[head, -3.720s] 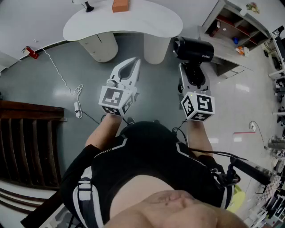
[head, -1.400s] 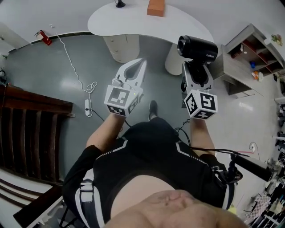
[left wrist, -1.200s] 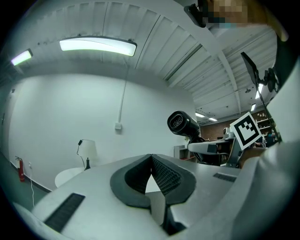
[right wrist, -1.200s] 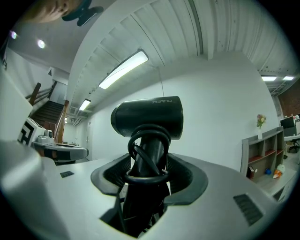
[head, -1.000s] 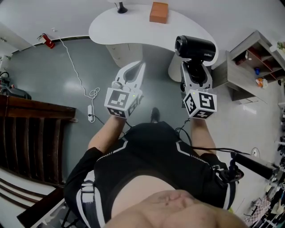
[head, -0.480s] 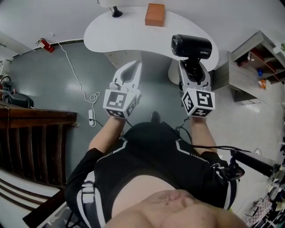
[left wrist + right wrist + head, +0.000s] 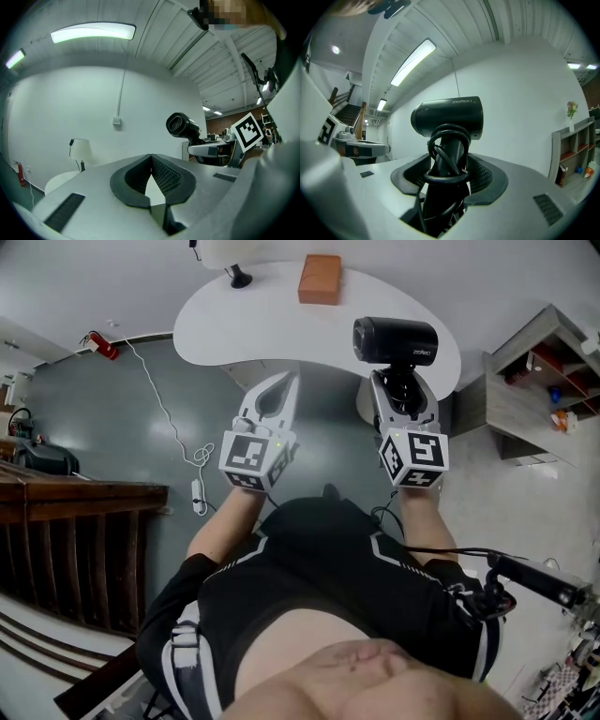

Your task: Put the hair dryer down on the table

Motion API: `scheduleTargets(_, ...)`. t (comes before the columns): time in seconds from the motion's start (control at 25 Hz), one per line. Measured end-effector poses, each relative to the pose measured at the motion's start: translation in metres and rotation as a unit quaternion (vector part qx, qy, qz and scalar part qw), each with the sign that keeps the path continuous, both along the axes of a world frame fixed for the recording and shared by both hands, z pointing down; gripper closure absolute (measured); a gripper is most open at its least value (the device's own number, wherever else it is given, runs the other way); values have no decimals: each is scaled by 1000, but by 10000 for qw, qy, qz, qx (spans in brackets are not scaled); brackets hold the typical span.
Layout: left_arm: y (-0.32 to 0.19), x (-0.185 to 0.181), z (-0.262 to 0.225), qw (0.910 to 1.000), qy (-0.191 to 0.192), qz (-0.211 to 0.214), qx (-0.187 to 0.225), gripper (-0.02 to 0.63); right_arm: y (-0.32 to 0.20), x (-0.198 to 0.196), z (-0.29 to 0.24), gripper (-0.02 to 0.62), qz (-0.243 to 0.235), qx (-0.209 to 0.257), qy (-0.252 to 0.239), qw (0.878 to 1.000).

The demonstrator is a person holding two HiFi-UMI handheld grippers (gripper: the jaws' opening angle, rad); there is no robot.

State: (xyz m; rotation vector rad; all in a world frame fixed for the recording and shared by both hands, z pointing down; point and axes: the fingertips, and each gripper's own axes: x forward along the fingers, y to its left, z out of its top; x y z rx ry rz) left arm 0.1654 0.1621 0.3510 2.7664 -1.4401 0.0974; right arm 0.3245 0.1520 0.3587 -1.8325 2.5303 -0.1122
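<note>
Set-down not yet done: black plastic barrel-bodied hair dryer upright, cord-wrapped handle clamped between right gripper jaws, barrel above their tips, white curved-edge table ahead, lowering and release left; left gripper jaws pressed together, nothing between.

Left gripper: jaws together, nothing between them. Black hair dryer at upper right, muzzle toward camera. Lamp stands on white desk.
</note>
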Motion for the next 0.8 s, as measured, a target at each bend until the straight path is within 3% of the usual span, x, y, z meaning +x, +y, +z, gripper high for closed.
scheduleTargets(0.52, -20, 16, 14, 9998, -128, 53, -126, 574, -21, 12, 11, 345, -32, 63, 108, 9999)
scheduleTargets(0.8, -32, 4, 18, 9998, -142, 109, -32, 574, -34, -3, 14, 345, -41, 23, 103, 9999)
